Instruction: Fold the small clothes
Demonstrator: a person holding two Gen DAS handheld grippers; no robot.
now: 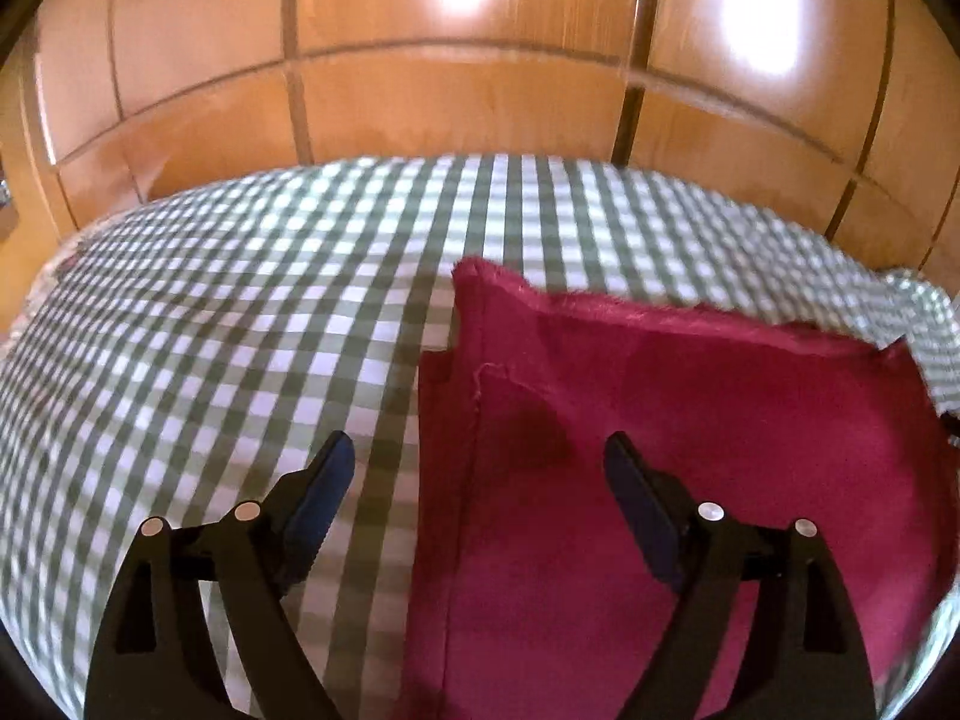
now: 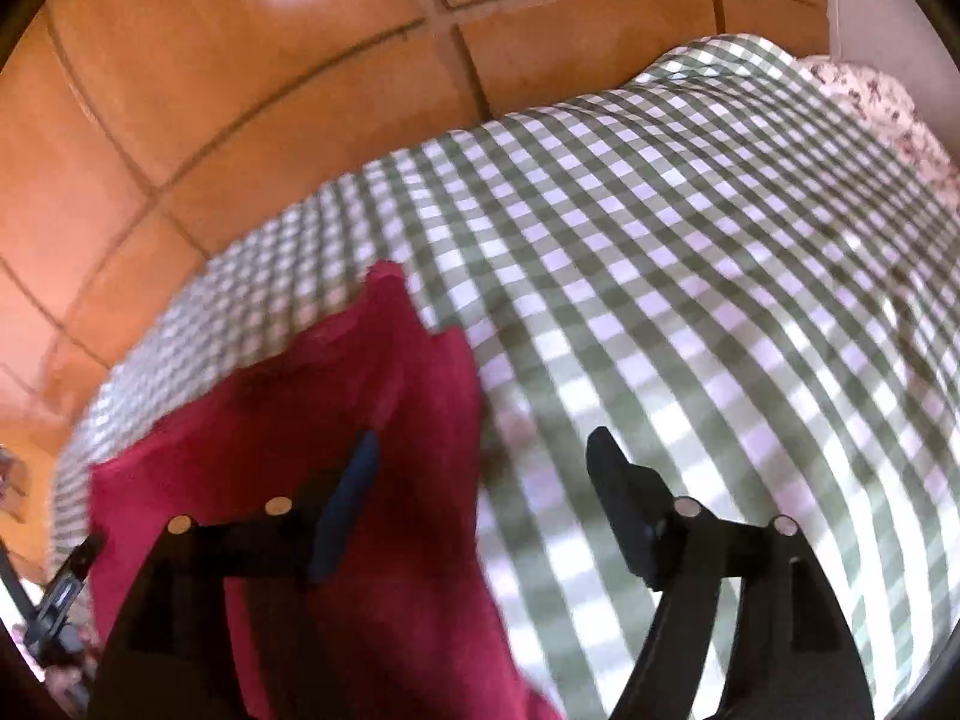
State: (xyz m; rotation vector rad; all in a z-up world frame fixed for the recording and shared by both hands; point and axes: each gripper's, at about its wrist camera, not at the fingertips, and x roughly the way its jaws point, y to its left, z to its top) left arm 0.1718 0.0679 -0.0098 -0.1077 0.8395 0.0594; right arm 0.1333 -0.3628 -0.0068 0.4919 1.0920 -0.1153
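Observation:
A dark red cloth (image 1: 690, 420) lies folded on the green and white checked cover (image 1: 210, 330). In the left wrist view it fills the lower right, with a layered left edge running down the middle. My left gripper (image 1: 480, 456) is open and empty, straddling that left edge, its right finger over the cloth. In the right wrist view the red cloth (image 2: 390, 600) lies at lower left on the checked cover (image 2: 720, 300). My right gripper (image 2: 483, 450) is open and empty above the cloth's right edge.
Wooden panelled wardrobe doors (image 1: 450, 60) stand behind the checked surface. A floral fabric (image 2: 870, 102) shows at the far right edge in the right wrist view. Part of the other black gripper (image 2: 60, 588) shows at lower left.

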